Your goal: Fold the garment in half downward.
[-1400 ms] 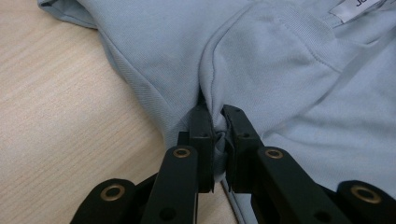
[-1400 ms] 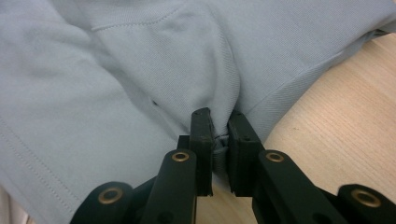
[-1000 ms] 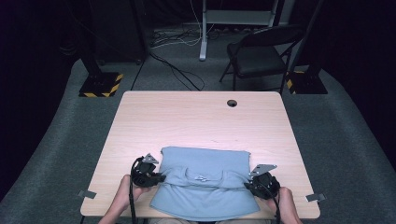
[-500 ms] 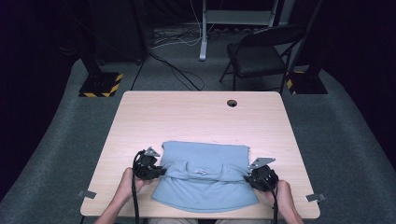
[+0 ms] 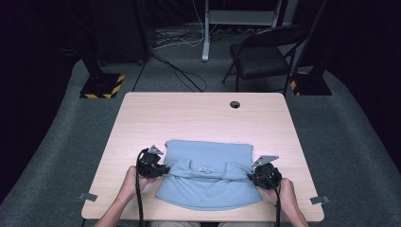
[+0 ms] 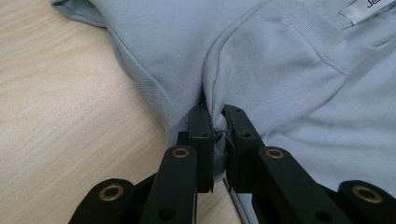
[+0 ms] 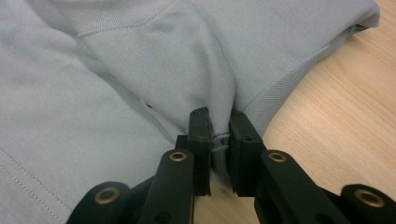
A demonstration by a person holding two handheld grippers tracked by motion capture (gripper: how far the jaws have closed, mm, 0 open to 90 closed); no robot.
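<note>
1. Already partly folded: light blue knitted cotton shirt (image 5: 208, 177) lying on the near half of the pale wood-grain worktop (image 5: 198, 118), collar label facing up, upper part doubled back over the body.
2. Left tongs (image 5: 163, 169) pinched tight on a bunched fold of the shirt at its left side; in the left gripper view, cloth (image 6: 261, 60) squeezed between the two black jaws, almost no gap left.
3. Right tongs (image 5: 251, 177) closed the same way on the fold at the right side of the shirt; in the right gripper view, fabric (image 7: 140, 70) gathered and clamped between the jaws.
4. Probably in the middle of the work: one fold across the width looks done, far edge straight and neat.
5. Still left, by judgement: laying the held fold down flat, releasing both sides, maybe one more fold, since the near hem curves loose close to the near edge of the worktop.
6. Around: round cable hole (image 5: 235, 104) near the far edge, grey carpet floor (image 5: 340, 142), black folding chair (image 5: 265, 52) behind, yellow-black striped stand bases (image 5: 101, 86), cables (image 5: 177, 71) on the floor, dark room.
</note>
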